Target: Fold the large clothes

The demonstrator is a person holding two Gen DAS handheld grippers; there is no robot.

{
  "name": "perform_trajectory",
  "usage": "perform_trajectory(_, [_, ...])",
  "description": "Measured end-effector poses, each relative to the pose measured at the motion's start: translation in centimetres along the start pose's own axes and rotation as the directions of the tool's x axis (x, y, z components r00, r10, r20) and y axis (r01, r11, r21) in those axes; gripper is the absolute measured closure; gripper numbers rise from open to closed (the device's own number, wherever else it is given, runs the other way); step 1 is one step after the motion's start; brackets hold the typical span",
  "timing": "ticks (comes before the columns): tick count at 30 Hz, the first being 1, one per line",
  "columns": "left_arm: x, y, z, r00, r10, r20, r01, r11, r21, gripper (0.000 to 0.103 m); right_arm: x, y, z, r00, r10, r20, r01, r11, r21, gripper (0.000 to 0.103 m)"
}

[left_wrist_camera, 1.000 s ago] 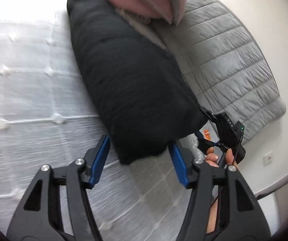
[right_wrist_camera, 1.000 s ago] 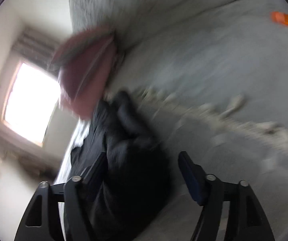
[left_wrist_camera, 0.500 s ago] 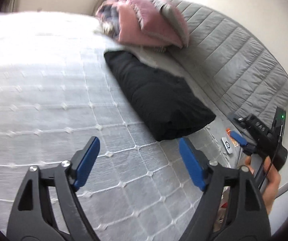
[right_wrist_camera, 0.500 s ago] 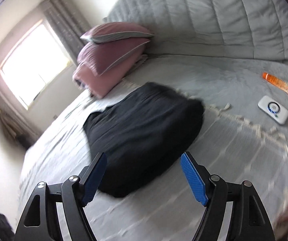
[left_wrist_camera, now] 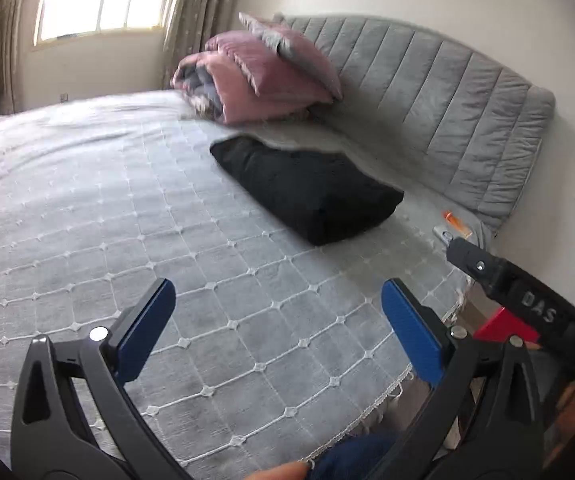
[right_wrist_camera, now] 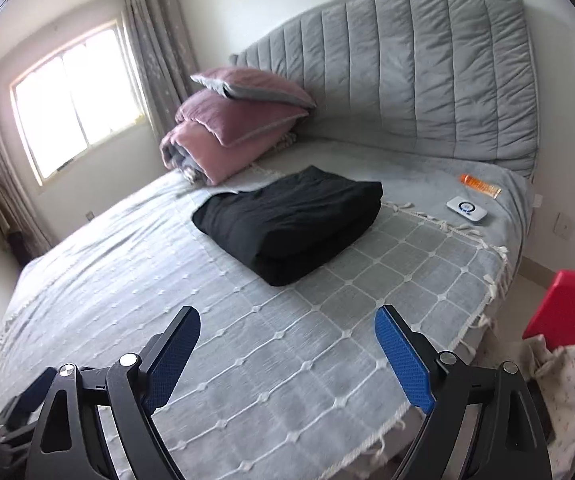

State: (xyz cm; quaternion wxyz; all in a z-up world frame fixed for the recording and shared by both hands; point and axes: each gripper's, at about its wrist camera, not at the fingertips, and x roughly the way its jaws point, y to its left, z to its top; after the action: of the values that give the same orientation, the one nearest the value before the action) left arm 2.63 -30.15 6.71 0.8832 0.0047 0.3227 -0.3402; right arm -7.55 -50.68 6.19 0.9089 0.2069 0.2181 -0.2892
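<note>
window (right_wrist_camera: 75,100): far L of the black garment, bright, curtains beside it
pink pillows (right_wrist_camera: 239,128): stacked just behind-L of garment, against the grey headboard (right_wrist_camera: 427,72)
black garment (right_wrist_camera: 291,220): folded into a thick rectangular bundle w/ layers showing at its near edge; lies on the bed (right_wrist_camera: 207,340), toward the headboard end, touching nothing but the cover
white device (right_wrist_camera: 466,211) + orange tube (right_wrist_camera: 480,185): R of garment, well apart from it, near bed's R edge
red item (right_wrist_camera: 567,320): far R of garment, off the bed; can't tell what it is
left gripper (left_wrist_camera: 279,332): near side of garment, well apart; fingers (left_wrist_camera: 147,332) spread wide, holding nothing
right gripper (right_wrist_camera: 287,360): also near side of garment, well apart; fingers spread wide, nothing between them
step: by the look of it, fold done; both tools clear of the bundle
next: prob. nothing more on this piece, unless a tidy-up; that'd mean reaching fwd to the near edge and pinching all layers together w/o dragging the cover
</note>
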Motion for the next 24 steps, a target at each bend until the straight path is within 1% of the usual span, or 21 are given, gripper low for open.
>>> perform_trajectory(2, [-1.3, 0.1, 0.2, 0.999, 0.011, 0.03, -0.011, 1.0, 0.012, 0.001, -2.0, 0.8, 0.0, 1.0, -0.019, 0.015, 0.02, 0.999, -0.033, 0.013])
perform_trajectory(4, [-2.6, 0.3, 0.3, 0.998, 0.018, 0.058, -0.019, 1.0, 0.017, 0.001, -3.8, 1.5, 0.2, 0.998, -0.025, 0.062, 0.029, 0.997, -0.07, 0.012])
perform_trajectory(5, [-3.1, 0.4, 0.1, 0.998, 0.02, 0.065, -0.021, 1.0, 0.017, 0.001, -4.5, 2.1, 0.3, 0.996, -0.024, 0.082, 0.032, 0.995, -0.092, 0.01])
perform_trajectory(7, [-3.5, 0.7, -0.5, 0.998, 0.019, 0.052, -0.02, 1.0, 0.015, 0.001, -5.2, 2.9, -0.2, 0.993, -0.042, 0.115, 0.058, 0.988, -0.14, 0.0])
perform_trajectory(9, [-3.4, 0.8, -1.4, 0.999, -0.009, 0.034, 0.008, 1.0, 0.014, 0.001, -4.9, 3.1, -0.9, 0.989, -0.055, 0.135, 0.078, 0.982, -0.17, 0.0])
perform_trajectory(11, [-2.9, 0.9, -2.3, 1.0, -0.019, 0.025, 0.019, 0.999, 0.028, 0.001, -3.9, 2.4, -1.7, 0.99, -0.057, 0.129, 0.075, 0.987, -0.142, 0.0])
perform_trajectory(14, [-1.5, 1.0, -3.2, 1.0, -0.003, -0.013, 0.003, 0.999, 0.04, 0.001, -2.1, 0.2, -3.5, 0.993, -0.038, 0.109, 0.043, 0.998, -0.042, 0.0])
perform_trajectory(15, [-1.1, 1.1, -3.5, 1.0, -0.005, -0.031, 0.006, 0.999, 0.04, 0.001, -1.7, -0.2, -3.8, 0.994, -0.044, 0.104, 0.047, 0.998, -0.029, 0.0])
perform_trajectory(17, [-0.8, 1.2, -3.7, 0.999, -0.011, -0.038, 0.013, 0.999, 0.04, 0.001, -0.8, -0.9, -4.1, 0.992, -0.069, 0.11, 0.072, 0.997, -0.027, 0.0])
perform_trajectory(20, [-0.5, 1.2, -3.7, 1.0, 0.012, -0.015, -0.011, 0.999, 0.046, 0.001, 0.0, -1.7, -4.3, 0.986, -0.111, 0.123, 0.116, 0.993, -0.032, 0.0])
perform_trajectory(24, [0.0, 0.7, -3.9, 1.0, -0.002, -0.016, 0.003, 0.999, 0.047, 0.001, 0.3, -2.1, -4.5, 0.989, -0.078, 0.126, 0.083, 0.996, -0.031, 0.0])
